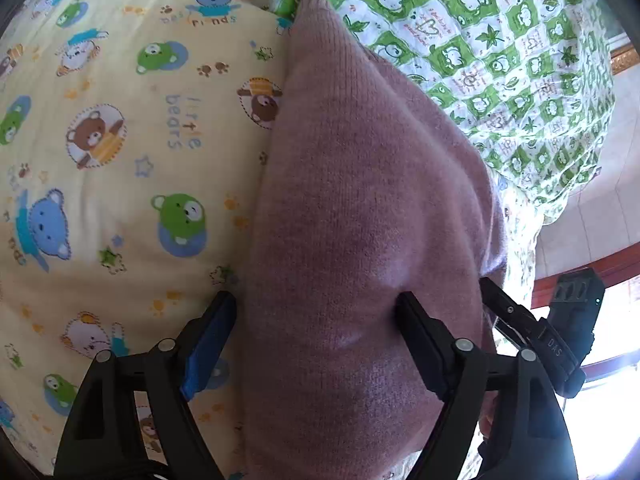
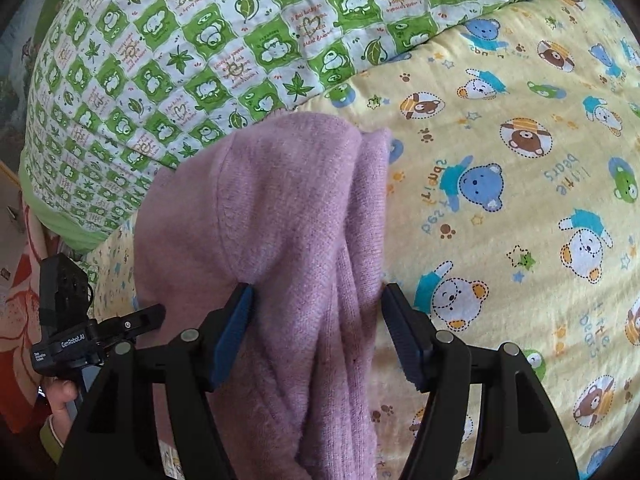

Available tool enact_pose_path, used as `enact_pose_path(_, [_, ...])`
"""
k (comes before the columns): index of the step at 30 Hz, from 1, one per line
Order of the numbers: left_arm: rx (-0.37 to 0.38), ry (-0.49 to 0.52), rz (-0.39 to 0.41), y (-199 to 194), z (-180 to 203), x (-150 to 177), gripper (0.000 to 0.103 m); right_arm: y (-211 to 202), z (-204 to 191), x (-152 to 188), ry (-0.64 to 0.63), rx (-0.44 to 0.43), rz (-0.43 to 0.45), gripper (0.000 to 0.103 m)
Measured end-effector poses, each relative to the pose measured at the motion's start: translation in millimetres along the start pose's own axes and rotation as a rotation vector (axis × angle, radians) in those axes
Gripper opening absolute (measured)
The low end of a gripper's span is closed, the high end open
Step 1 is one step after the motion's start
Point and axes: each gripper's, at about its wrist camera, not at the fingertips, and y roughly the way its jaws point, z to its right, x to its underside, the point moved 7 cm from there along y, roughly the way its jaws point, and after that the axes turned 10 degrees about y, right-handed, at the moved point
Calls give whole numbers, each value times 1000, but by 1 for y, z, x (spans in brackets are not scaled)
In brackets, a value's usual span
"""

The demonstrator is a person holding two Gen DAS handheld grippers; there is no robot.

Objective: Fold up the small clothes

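The bed takes up nearly all of both views, covered by a yellow sheet (image 1: 120,160) printed with cartoon bears. A green and white quilt (image 1: 480,40) lies bunched along its far side.

The pink knitted garment (image 1: 360,200) lies on the yellow sheet, its far end reaching up against the quilt. It is already doubled lengthwise into a long narrow bundle, with soft rounded ridges and a seam visible in the right wrist view (image 2: 260,208).

Handling assessment: the knit looks light, thick and fully limp. It will sag and drape from any single hold, and will slip little on the cotton sheet. It is not fragile, though the loose weave could stretch or snag. The best hold appears to be a pinch across all layers at the near edge, one gripper to each side, so the fold carries over evenly.

The left gripper (image 1: 316,304) stands wide apart and released. Its left finger (image 1: 212,340) rests on the sheet at the garment's edge; its right finger presses a dimple into the knit. Fabric lies between the jaws, but nothing is clamped.

The right gripper (image 2: 316,300) is also parted, straddling the bundle's ridge. Its left finger (image 2: 236,328) touches the knit; the other stands just beside the garment's edge. It does not appear to be squeezing the fabric.

A hand is partly visible at the lower left of the right wrist view.
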Motion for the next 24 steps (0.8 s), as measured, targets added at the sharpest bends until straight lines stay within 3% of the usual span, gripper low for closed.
enact_pose_path(5, [44, 2, 24, 2, 7, 2, 58, 14, -4, 9, 24, -45, -75, 67])
enact_pose_path(9, [73, 23, 55, -12, 14, 4, 43, 11, -15, 14, 26, -63, -93, 40])
enact_pose_path(12, [80, 34, 75, -27, 20, 7, 40, -2, -25, 15, 15, -59, -70, 32])
enact_pose_path(17, [72, 43, 122, -66, 21, 19, 39, -25, -59, 23, 26, -145, -45, 29])
enact_pose_path(24, [37, -30, 185, -146, -31, 50, 39, -28, -126, 65, -40, -254, -90, 29])
